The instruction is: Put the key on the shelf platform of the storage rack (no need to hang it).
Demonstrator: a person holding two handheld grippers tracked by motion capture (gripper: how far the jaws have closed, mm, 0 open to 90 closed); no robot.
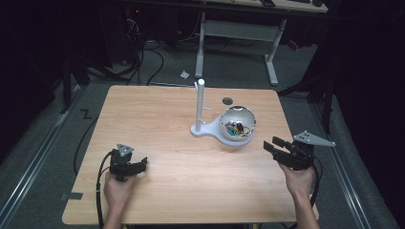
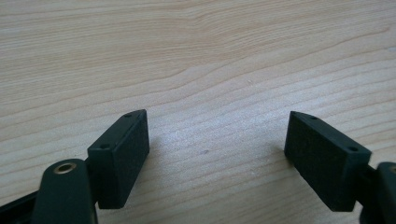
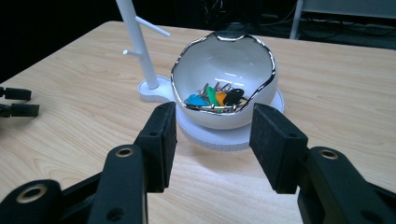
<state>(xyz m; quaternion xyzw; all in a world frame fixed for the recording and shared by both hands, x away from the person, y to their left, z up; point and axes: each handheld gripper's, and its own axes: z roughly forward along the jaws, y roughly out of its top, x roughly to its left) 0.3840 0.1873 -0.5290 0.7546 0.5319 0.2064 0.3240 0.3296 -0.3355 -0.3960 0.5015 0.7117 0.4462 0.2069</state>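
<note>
A white egg-shaped bowl (image 1: 237,125) with a silver rim stands on a white base right of the table's middle. Inside the bowl (image 3: 224,70) lie several keys (image 3: 215,98) with blue, green, orange and black heads. A white post (image 1: 200,102) with short pegs rises from the same base; in the right gripper view the post (image 3: 137,46) stands left of the bowl. My right gripper (image 1: 273,145) hovers open at the right edge, pointed at the bowl, its jaws (image 3: 212,140) apart and empty. My left gripper (image 1: 142,164) rests low over the wood at the front left, open (image 2: 217,154) with bare table between its jaws.
The wooden table (image 1: 162,119) has a small dark round hole (image 1: 227,100) behind the bowl. Beyond the table, cables (image 1: 148,52) trail over the floor, and the white legs of another desk (image 1: 272,52) stand at the back.
</note>
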